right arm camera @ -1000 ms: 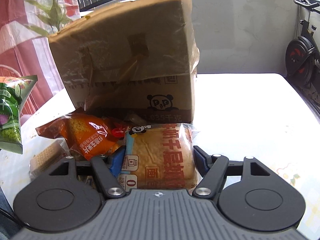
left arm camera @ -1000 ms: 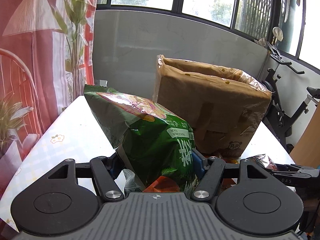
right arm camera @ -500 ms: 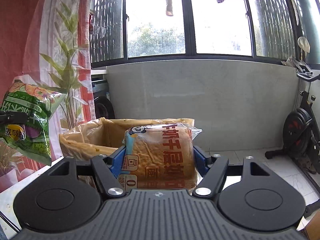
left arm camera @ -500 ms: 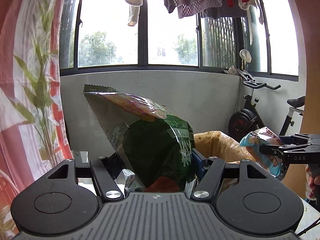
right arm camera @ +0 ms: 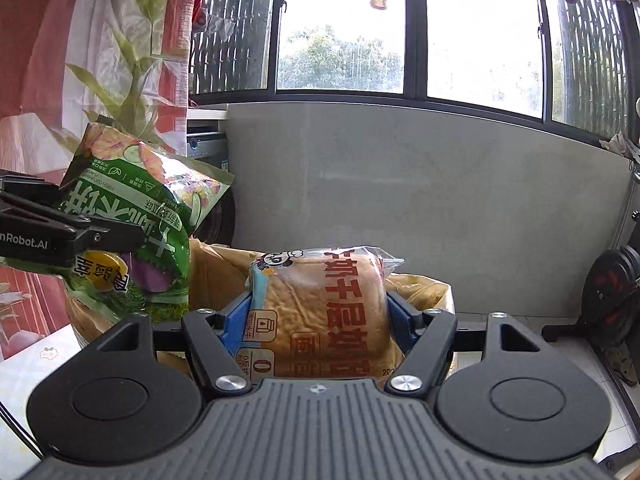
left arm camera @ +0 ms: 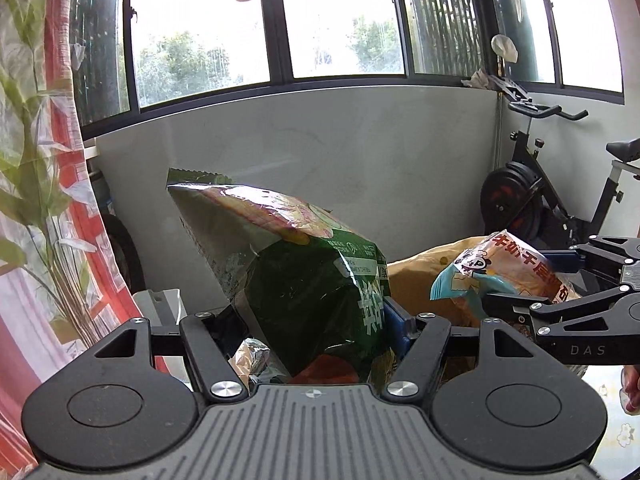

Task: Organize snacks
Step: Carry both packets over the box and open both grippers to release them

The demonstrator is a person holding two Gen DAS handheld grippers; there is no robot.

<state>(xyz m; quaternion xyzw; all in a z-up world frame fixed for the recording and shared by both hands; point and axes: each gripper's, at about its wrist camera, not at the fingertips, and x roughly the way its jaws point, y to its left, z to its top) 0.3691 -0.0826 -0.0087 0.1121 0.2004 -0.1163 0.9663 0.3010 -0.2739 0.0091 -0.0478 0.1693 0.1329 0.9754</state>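
The left claw (left arm camera: pixel 316 316) grips a puffy green foil snack bag (left arm camera: pixel 304 268) by its lower part; the right claw (right arm camera: pixel 320 316) clamps a clear-wrapped loaf of sliced bread (right arm camera: pixel 324 308). Both hang in the air over the open brown cardboard box lined with plastic (right arm camera: pixel 216 268), just beside each other. Risks: the packs colliding above the box, the slick foil slipping free, or a release outside the rim onto the counter (right arm camera: pixel 36 364).

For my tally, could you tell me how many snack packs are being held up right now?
2: the green chip bag in the left gripper, the bread pack in the right gripper. Others may be hidden.
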